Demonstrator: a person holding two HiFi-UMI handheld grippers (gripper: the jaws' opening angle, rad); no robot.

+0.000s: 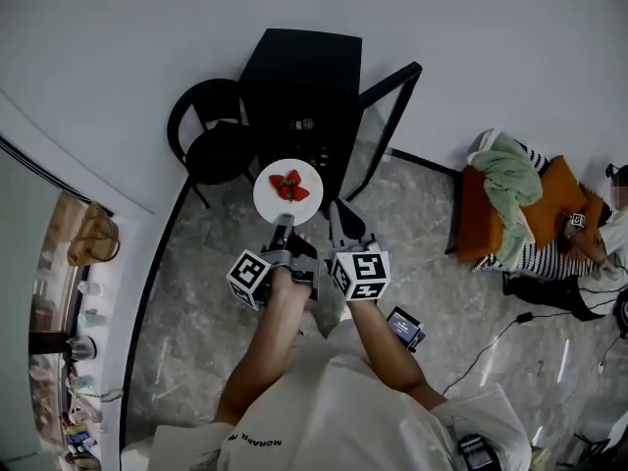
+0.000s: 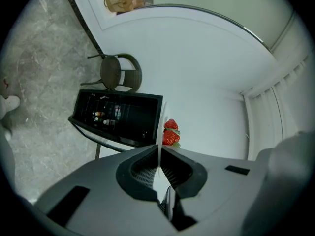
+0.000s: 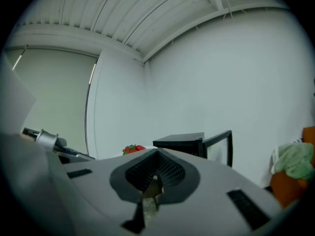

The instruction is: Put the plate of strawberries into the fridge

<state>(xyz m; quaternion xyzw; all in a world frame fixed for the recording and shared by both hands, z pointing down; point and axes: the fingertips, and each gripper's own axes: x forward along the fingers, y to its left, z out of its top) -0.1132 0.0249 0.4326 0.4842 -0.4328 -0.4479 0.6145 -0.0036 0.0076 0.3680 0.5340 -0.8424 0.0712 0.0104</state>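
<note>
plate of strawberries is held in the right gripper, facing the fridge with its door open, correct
Not the right: the left gripper is shut on the plate of strawberries, as the left gripper view shows. The fridge does stand open ahead.

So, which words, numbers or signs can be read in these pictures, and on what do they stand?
"MORABR", upside down on the white shirt; small, uncertain.
Marker cubes: square patterns only, no letters.
Items inside the fridge: labels too small to read.

White plate bearing red strawberries, level, before open black fridge.
</note>
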